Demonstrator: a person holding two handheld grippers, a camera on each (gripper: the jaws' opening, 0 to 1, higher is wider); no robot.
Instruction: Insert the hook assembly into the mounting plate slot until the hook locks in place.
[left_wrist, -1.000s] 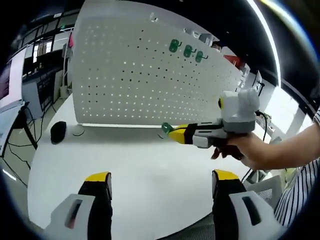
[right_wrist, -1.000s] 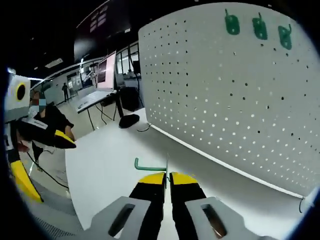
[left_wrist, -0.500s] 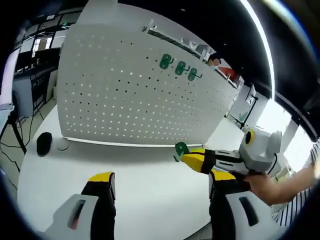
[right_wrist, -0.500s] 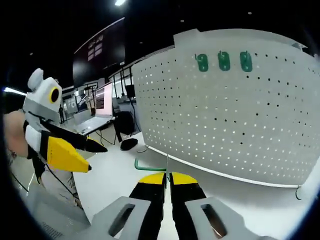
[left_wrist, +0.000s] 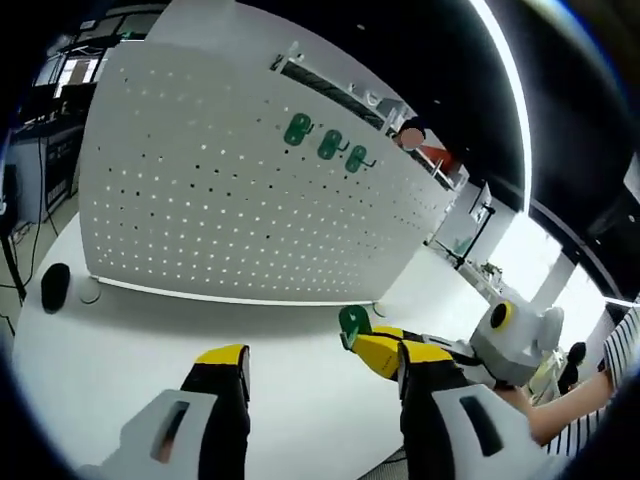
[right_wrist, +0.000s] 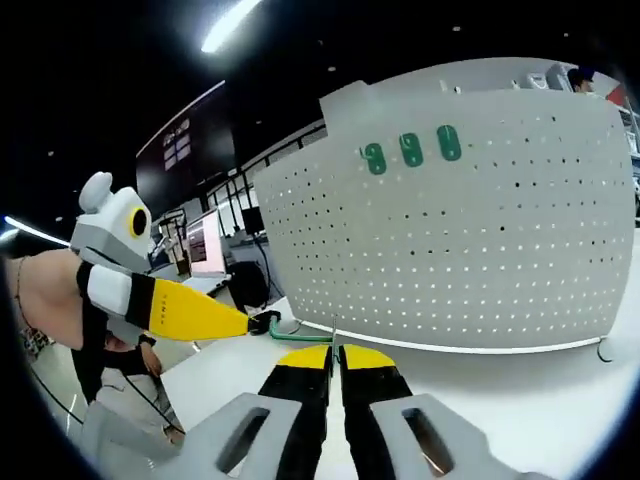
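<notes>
A green hook (right_wrist: 300, 330) is held clamped between the closed fingers of the right gripper (right_wrist: 335, 355), its thin rod lying crosswise to the fingers and running out to their left, low over the white desk (right_wrist: 520, 400). In the left gripper view the same hook's green plate end (left_wrist: 354, 322) is seen at the tip of the right gripper (left_wrist: 385, 352), which comes in from the right. The left gripper (left_wrist: 320, 370) is empty, its fingers (left_wrist: 225, 362) set well apart; in the right gripper view it (right_wrist: 245, 322) is seen entering from the left, its yellow tip just beside the hook's free end. The white pegboard (right_wrist: 480, 240) stands upright at the back of the desk, ahead of and above both grippers, with three green hooks (right_wrist: 410, 150) already seated in a row near its top edge. The held hook is judged well apart from any slot; the right gripper is the carrier, and the plate end would need turning toward the board and lifting.
</notes>
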